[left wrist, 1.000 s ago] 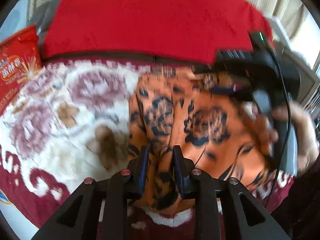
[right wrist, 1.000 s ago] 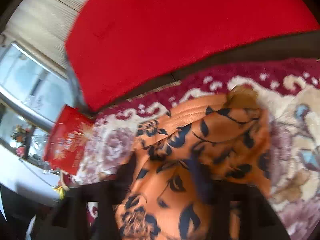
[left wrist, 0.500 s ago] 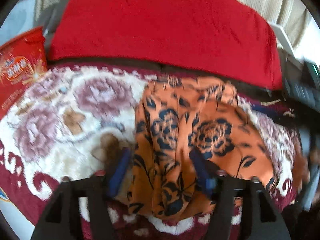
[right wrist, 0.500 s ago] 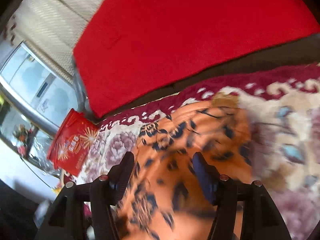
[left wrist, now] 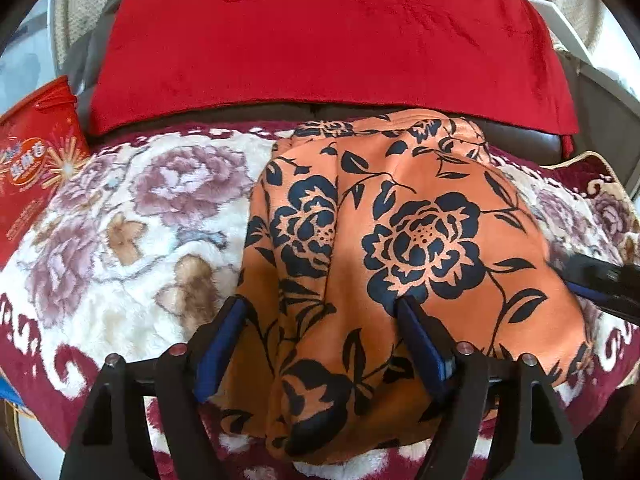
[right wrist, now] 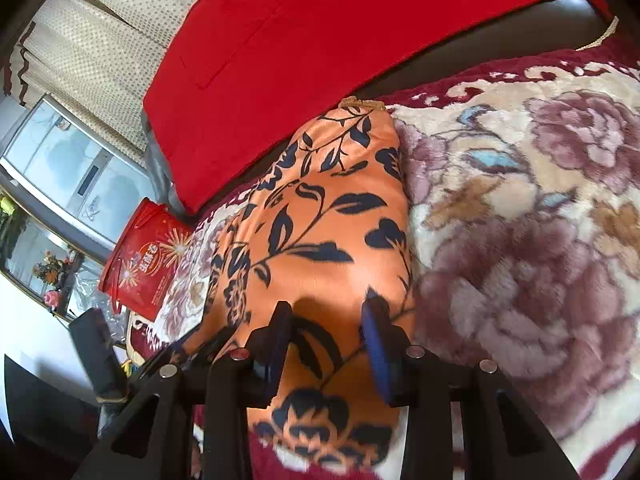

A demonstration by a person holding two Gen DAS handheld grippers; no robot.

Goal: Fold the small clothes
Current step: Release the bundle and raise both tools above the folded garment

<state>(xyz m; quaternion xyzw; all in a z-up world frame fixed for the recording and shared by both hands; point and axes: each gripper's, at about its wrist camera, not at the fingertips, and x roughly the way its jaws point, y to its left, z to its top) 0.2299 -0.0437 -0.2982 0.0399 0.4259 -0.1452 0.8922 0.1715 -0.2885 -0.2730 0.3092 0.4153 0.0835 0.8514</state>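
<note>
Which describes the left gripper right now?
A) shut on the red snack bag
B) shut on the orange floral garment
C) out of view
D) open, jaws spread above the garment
D: the left gripper has its jaws spread wide with nothing pinched, and the orange floral garment lies loose on the plush blanket between and below them.
</note>
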